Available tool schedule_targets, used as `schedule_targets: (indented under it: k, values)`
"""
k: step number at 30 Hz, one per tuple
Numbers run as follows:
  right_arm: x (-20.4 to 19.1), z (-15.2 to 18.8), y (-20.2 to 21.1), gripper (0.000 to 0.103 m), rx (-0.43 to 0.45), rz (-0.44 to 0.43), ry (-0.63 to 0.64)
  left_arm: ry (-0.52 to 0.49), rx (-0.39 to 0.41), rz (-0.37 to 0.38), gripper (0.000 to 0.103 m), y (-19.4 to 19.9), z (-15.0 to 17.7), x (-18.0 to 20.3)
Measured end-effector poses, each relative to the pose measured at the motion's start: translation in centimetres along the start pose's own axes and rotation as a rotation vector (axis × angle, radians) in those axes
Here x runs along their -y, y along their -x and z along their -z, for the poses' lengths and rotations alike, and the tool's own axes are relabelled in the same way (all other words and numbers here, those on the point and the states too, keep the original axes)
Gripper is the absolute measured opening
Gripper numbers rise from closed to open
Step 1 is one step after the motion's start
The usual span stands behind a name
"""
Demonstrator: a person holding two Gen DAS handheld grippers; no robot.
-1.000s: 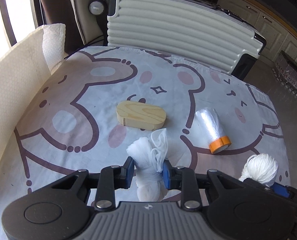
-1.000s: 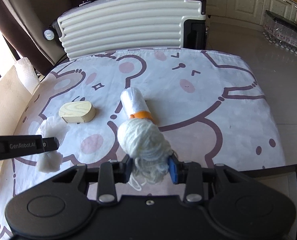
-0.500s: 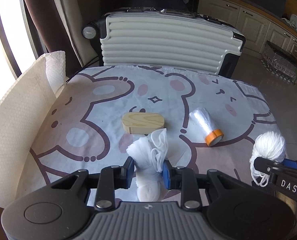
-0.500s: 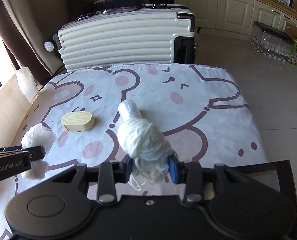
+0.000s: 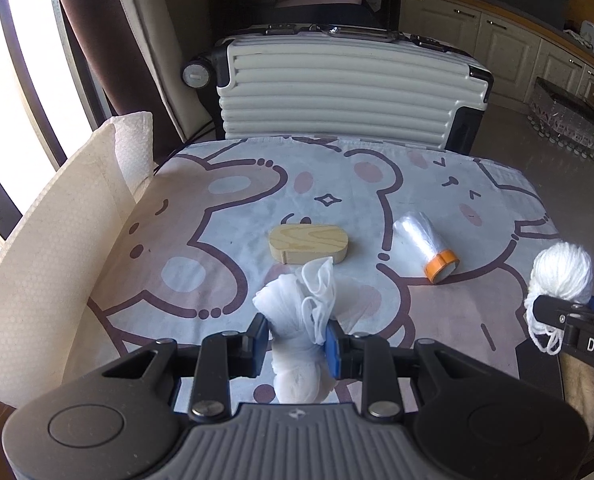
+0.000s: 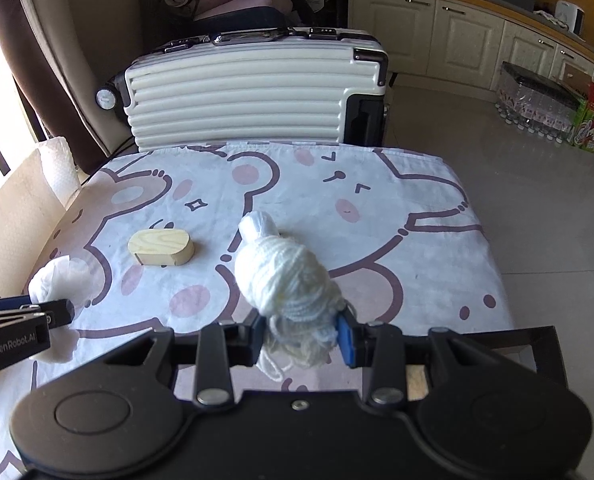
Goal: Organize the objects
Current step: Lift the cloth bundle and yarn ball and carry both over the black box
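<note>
My left gripper (image 5: pixel 297 340) is shut on a white bundled cloth (image 5: pixel 297 320) and holds it above the near part of the table (image 5: pixel 225 200). My right gripper (image 6: pixel 301 334) is shut on a white yarn ball (image 6: pixel 285 280), also held above the table; the ball also shows in the left wrist view (image 5: pixel 563 276). On the cartoon-print tablecloth lie an oval wooden block (image 5: pixel 309 243) and a clear plastic roll with an orange end (image 5: pixel 427 248). In the right wrist view the yarn hides most of the roll (image 6: pixel 257 226); the block (image 6: pixel 161 247) and the cloth (image 6: pixel 63 284) show at the left.
A white ribbed suitcase (image 5: pixel 345 96) stands against the table's far edge. A paper towel sheet (image 5: pixel 49 248) rises along the left side. Cabinets (image 6: pixel 457 36) and bottle packs (image 6: pixel 537 108) are on the floor at the right, past the table's right edge.
Both grippers have risen and pulled back from the table with their loads. More of the suitcase and the room shows; the block and the roll have not moved.
</note>
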State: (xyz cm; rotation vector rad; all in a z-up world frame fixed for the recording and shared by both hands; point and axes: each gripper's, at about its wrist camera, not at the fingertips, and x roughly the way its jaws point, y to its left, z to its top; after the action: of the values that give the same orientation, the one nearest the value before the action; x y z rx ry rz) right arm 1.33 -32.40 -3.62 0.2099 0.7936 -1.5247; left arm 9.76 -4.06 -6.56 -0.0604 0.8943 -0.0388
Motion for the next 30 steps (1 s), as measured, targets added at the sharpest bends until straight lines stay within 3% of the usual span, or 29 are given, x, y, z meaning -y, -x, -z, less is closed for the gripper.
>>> schedule_targets:
  k: [12, 30]
  values:
    - [0.1, 0.4, 1.4, 0.038, 0.004, 0.003, 0.007, 0.014, 0.007, -0.014, 0.031, 1.4, 0.2, -0.3]
    - [3.8, 2.0, 6.3, 0.038, 0.032, 0.051, -0.023, -0.015, 0.03, 0.028, 0.031, 5.1, 1.2, 2.9]
